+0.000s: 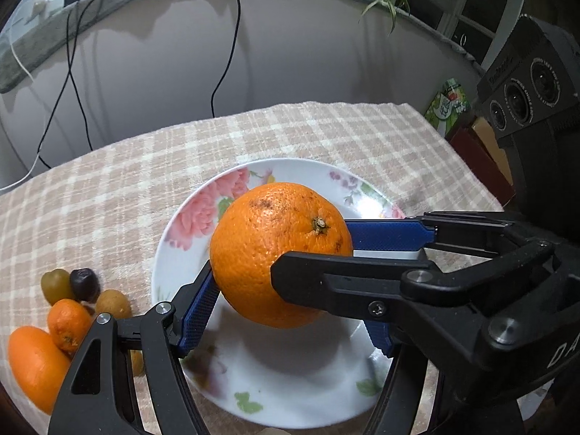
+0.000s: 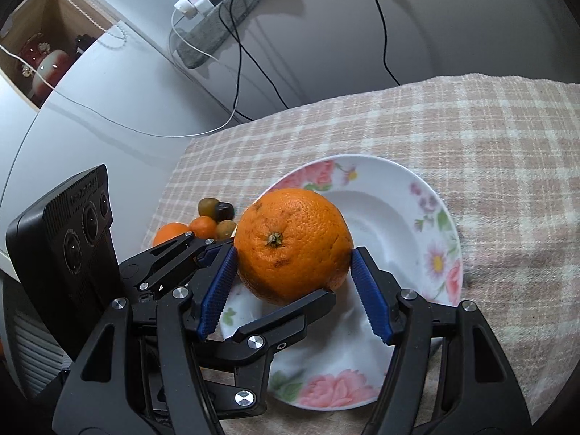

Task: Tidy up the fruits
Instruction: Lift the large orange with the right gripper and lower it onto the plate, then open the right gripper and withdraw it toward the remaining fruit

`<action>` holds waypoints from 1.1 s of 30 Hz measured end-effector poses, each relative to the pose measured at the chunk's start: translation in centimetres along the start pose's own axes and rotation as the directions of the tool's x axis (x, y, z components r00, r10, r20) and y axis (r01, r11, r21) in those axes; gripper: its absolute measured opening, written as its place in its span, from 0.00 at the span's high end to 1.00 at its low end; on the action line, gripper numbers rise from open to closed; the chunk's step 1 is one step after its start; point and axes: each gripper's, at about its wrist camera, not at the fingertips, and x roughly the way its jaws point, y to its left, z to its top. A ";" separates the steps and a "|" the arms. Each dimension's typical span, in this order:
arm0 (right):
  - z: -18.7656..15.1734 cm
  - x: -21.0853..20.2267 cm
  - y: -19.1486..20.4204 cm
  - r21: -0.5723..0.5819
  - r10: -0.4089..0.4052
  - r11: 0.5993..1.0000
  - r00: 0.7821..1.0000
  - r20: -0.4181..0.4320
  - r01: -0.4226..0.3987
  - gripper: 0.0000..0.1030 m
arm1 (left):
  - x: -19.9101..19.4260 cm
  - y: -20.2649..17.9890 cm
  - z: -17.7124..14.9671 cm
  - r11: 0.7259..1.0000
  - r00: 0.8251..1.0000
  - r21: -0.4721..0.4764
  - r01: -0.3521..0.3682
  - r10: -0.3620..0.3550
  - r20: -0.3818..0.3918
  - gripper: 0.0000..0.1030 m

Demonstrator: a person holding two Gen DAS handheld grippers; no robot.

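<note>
**Both grippers on one orange, over the plate**

Clearly the orange [image 2: 293,244] is pinched twice: the right gripper [image 2: 293,275] presses its blue pads on both flanks, and the left gripper [image 1: 286,301] clamps it crosswise. It hangs just above the floral plate [image 1: 290,391]. Uneven release could roll it off the rim toward the small fruits [image 1: 69,304] on the checked cloth [image 1: 108,199].

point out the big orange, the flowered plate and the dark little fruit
big orange [image 1: 268,250], left wrist view, on its peel left of the stem
flowered plate [image 2: 440,217], right wrist view, on its bare right rim
dark little fruit [image 1: 84,283], left wrist view, on its middle
</note>
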 end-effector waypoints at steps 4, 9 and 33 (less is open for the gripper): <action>0.2 0.0 0.0 -0.005 -0.021 1.000 1.000 0.010 0.021 0.33 | 0.7 0.0 0.2 1.000 1.000 0.002 -0.013 0.013 -0.014 0.29; 0.5 -1.3 0.0 -0.019 -0.063 0.998 0.996 0.055 0.064 0.20 | 0.6 0.1 0.2 1.000 0.999 0.004 -0.028 0.028 -0.016 0.28; -1.1 -5.8 4.2 -0.125 -0.123 0.981 0.971 0.206 0.151 0.10 | -8.7 4.4 -2.1 0.991 0.979 -0.078 -0.110 0.122 0.162 0.28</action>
